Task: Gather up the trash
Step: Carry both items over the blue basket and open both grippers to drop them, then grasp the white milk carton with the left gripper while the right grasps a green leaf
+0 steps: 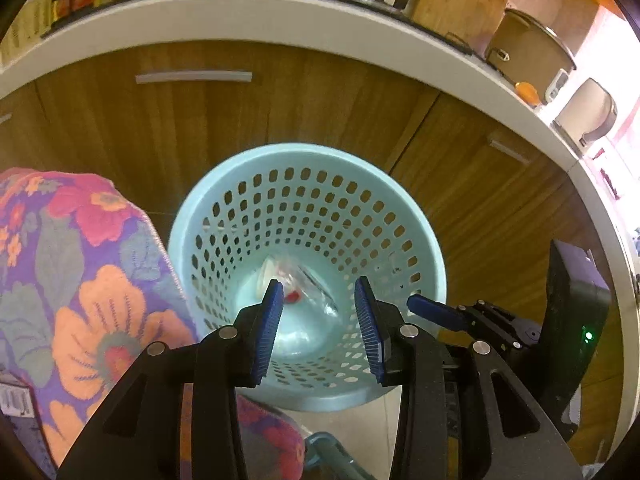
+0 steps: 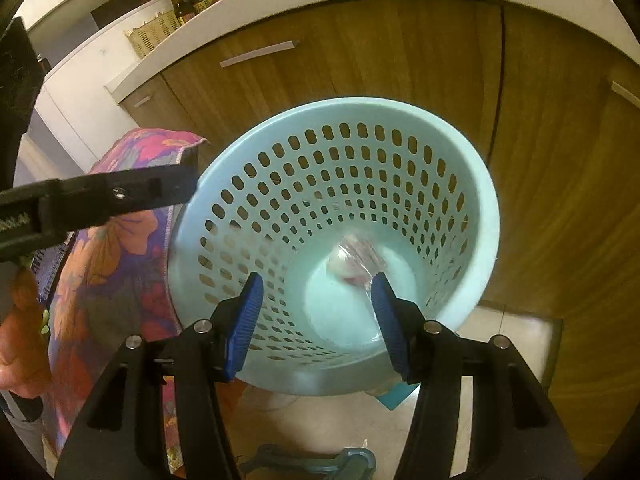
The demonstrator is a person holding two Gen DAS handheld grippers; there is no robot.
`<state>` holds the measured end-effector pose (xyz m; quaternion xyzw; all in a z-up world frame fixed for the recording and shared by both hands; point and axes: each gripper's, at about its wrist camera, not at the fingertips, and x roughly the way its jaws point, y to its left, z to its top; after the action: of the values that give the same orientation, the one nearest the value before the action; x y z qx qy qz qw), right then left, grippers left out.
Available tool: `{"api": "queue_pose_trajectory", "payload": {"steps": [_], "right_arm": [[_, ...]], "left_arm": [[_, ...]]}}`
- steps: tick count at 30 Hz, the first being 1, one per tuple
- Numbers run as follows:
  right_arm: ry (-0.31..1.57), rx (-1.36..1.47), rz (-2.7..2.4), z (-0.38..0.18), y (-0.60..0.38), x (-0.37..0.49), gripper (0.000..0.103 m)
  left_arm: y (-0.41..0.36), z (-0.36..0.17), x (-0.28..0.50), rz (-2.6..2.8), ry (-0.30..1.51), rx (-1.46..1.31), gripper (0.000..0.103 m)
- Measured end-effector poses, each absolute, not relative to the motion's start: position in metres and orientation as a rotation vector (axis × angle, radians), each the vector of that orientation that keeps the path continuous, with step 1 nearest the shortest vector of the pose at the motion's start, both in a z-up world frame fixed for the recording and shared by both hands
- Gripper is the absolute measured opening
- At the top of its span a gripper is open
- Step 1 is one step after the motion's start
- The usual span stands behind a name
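trash (image 1: 294, 286) lies at the bottom of the blue bin (image 1: 192, 240), seen from the left wrist: a crumpled clear wrapper with a white scrap and a red bit. the left tongs (image 1: 320, 320) hang above the bin mouth, blades apart, holding nothing. the bin stands on the floor against the wooden cupboard (image 1: 280, 104), below the counter (image 1: 320, 20), with flowered cloth (image 1: 80, 280) beside it.

from the right wrist, the same wrapper (image 2: 354, 262) sits near the bin's (image 2: 486, 220) far wall. the right tongs (image 2: 316, 320) are also apart and empty. the wrapper looks feather-light, soft and slippery; pinching a bunched fold should hold better than a flat film.
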<state>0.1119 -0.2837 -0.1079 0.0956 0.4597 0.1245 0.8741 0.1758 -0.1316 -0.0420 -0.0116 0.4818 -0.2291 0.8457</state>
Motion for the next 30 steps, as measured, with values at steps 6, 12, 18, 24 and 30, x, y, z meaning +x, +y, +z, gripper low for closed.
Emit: {"api": "queue_pose_trajectory", "payload": {"steps": [6,12,18,24,30], "right_arm": [[0.900,0.174,0.279,-0.088,-0.275,0.098,0.053],[0.790,0.133,0.328,-0.052,-0.255,0.079,0.053],[0.692,0.104,0.435,-0.021,-0.216,0.053,0.053],[0.634,0.040,0.548,-0.010,-0.161,0.025,0.057],[0.629,-0.017,0.643,-0.011,-0.113,0.005,0.058]], "left_arm": [[-0.115,-0.017,0.142,-0.473,0.913,-0.012,0.048],[-0.079,0.017,0.101,-0.455,0.786,-0.042,0.060],[-0.024,0.049,0.051,-0.354,0.646,-0.047,0.071],[0.029,0.063,0.012,-0.289,0.581,-0.059,0.081],[0.078,0.054,-0.011,-0.182,0.568,-0.075,0.086]]}}
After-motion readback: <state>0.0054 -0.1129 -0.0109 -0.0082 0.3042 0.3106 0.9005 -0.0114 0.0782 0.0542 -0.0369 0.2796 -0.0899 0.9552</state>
